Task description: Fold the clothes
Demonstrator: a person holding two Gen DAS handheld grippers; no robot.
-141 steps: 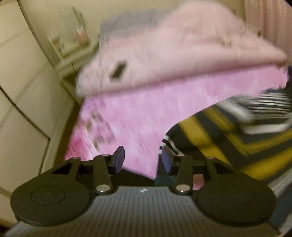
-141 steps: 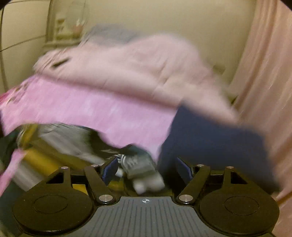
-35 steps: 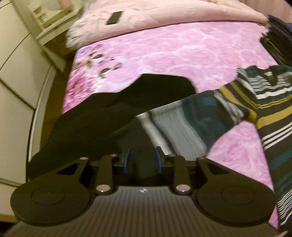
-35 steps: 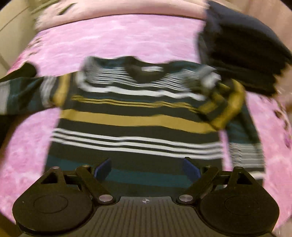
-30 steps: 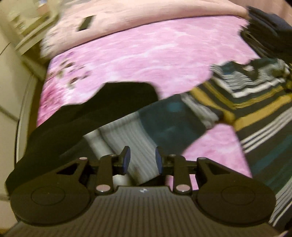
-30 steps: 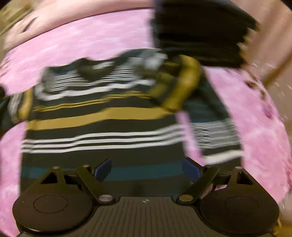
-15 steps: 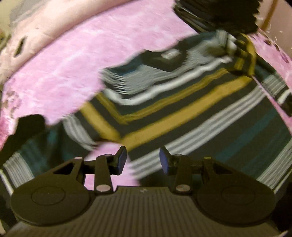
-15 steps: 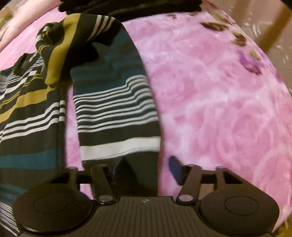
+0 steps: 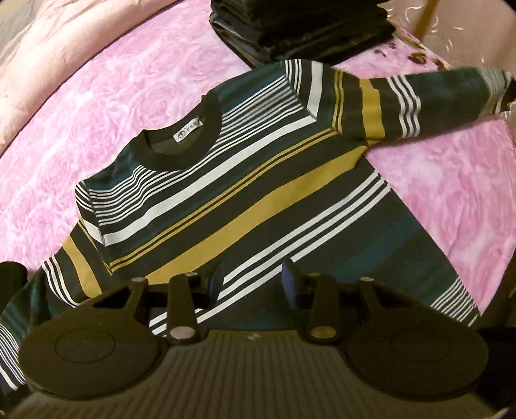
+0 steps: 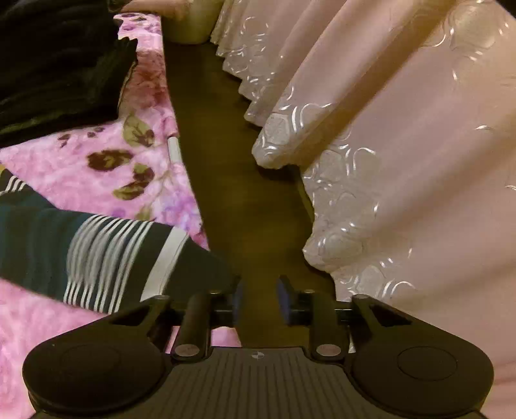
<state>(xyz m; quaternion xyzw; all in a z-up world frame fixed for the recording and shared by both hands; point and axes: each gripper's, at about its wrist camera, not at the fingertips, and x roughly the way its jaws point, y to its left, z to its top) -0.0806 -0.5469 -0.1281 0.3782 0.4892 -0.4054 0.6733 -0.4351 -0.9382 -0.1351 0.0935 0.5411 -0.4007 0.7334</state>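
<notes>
**Sweater spread flat, right sleeve just let go**

The striped sweater (image 9: 245, 193) lies face up on the pink floral bedspread (image 9: 96, 106), collar away from the left gripper (image 9: 251, 280) and hem towards it. Its body runs straight ahead of that claw; the two sleeves stretch out sideways, so the garment's widest line crosses the claw's pointing direction.

The left gripper hovers over the lower body with jaws part open and nothing pinched between them.

The right sleeve cuff (image 10: 154, 258) lies just left of and ahead of the right gripper (image 10: 258, 296), near the bed's edge. That claw's jaws have just been opening; they stand released, with only dark floor (image 10: 245, 199) showing in the gap.

A sleeve fold looks like the next step, and the right gripper is much the nearer to its cuff, which would travel leftward across the chest.

Beyond the collar sits a stack of dark folded clothes (image 9: 303, 29); a pale curtain (image 10: 403, 145) hangs to the right.
</notes>
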